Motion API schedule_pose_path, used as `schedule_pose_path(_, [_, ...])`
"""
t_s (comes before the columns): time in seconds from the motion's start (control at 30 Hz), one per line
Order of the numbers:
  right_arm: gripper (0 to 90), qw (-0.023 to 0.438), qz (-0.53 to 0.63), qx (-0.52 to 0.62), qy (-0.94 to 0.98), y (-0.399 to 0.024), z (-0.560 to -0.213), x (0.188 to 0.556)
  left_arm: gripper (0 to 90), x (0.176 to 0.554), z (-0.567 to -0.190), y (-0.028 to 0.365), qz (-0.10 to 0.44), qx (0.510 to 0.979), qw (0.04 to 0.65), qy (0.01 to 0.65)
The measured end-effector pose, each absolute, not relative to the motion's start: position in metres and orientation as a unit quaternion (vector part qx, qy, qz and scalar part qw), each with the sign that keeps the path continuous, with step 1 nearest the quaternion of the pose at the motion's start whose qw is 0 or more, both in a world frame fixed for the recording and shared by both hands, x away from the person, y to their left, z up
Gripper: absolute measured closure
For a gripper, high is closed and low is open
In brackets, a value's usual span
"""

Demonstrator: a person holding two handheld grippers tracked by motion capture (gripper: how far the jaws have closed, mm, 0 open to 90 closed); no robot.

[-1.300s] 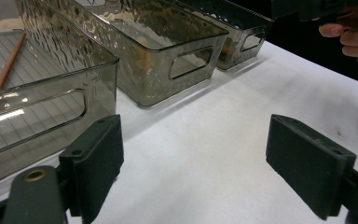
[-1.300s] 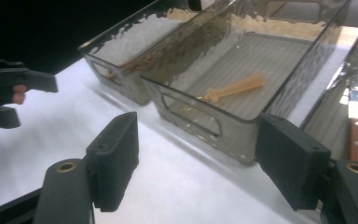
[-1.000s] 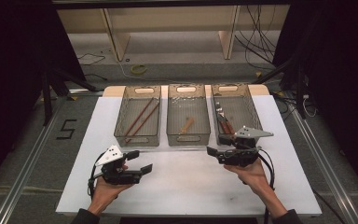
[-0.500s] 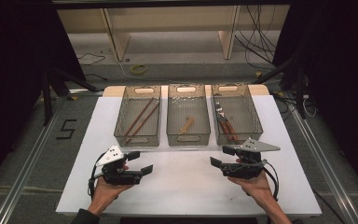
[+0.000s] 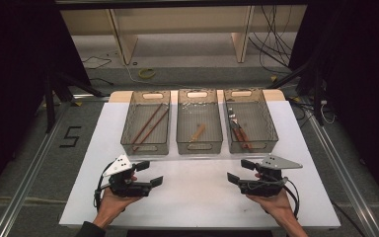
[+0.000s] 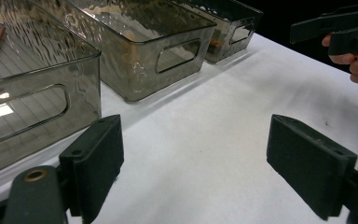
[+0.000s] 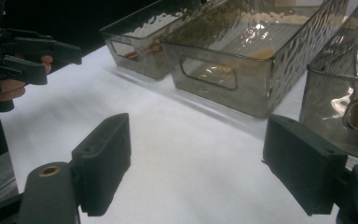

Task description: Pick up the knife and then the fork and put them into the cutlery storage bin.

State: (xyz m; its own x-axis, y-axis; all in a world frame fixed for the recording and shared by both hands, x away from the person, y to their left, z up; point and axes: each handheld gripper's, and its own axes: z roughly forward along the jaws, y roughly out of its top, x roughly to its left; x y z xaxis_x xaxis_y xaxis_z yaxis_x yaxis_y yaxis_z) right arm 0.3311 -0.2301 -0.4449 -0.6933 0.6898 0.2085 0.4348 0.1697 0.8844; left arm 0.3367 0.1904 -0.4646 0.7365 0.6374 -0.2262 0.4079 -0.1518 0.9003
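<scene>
R claw [image 7: 196, 163] agape, cutlery [image 5: 239, 129] overhead

Right bin [image 7: 335, 93] cut off by right gripper view's edge, its contents blurred behind rippled wall. Left bin [image 6: 28, 93] cropped at left gripper view's edge. Middle bin's brown item [image 5: 198, 132] too small to identify.

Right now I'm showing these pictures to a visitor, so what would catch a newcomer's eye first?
Three smoky clear bins stand in a row at the far side of the white table: the left bin holds chopsticks, the middle bin a small wooden piece, the right bin brown-handled cutlery. Nearer the person, the left gripper and right gripper face each other, open and empty.
</scene>
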Motion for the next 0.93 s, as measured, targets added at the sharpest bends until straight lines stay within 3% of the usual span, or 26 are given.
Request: schedule_pose_path(0.93, [24.0, 0.123, 0.522, 0.372, 0.758, -0.2327, -0.4488, 0.3276, 18.0, 0.3374, -0.4650, 0.1903, 0.105, 0.753, 0.549, 0.347])
